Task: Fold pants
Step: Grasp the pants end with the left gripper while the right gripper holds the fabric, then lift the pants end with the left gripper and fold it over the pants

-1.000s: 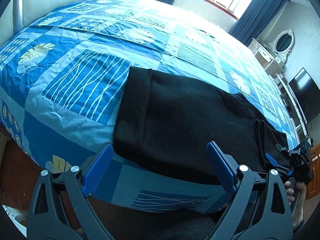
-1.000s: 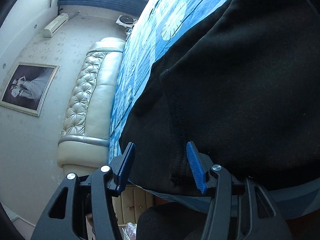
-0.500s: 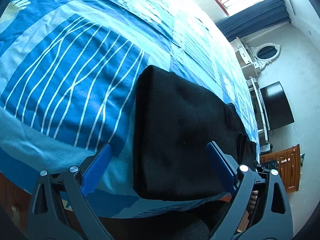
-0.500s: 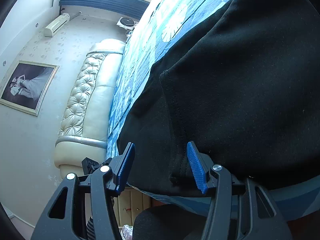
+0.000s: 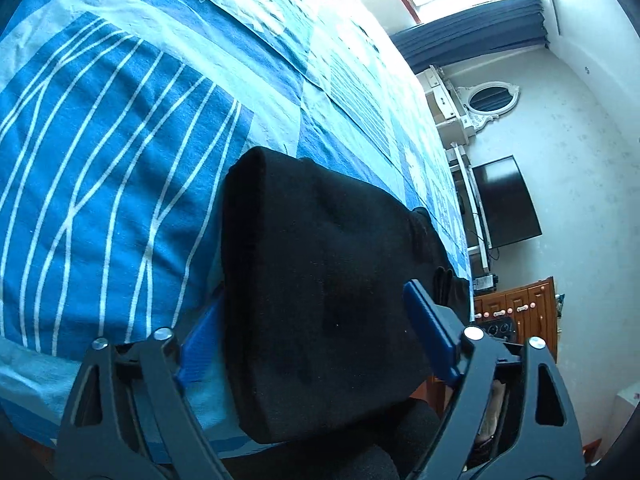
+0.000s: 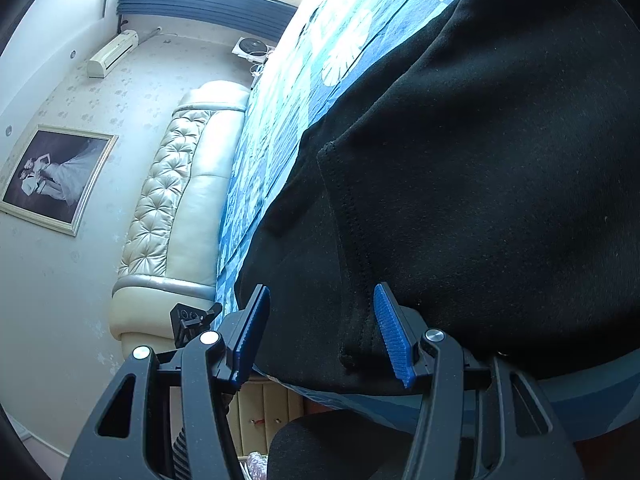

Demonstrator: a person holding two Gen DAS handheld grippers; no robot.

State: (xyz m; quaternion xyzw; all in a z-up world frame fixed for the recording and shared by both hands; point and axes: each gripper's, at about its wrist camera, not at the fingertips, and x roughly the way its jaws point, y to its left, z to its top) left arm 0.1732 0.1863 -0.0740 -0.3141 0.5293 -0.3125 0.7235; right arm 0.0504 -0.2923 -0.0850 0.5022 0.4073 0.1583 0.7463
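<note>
While my left gripper (image 5: 316, 344) is closing around the soft, limp pants (image 5: 320, 280) edge, my right gripper (image 6: 320, 332) is straddling the hem, unclenched

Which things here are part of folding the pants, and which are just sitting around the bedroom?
In the job:
black pants, lying on the blue patterned bedspread
left gripper, jaws closing around one end of the pants
right gripper, at the hem

Just around:
padded headboard
framed photo
television
oval mirror
wooden cabinet
</note>
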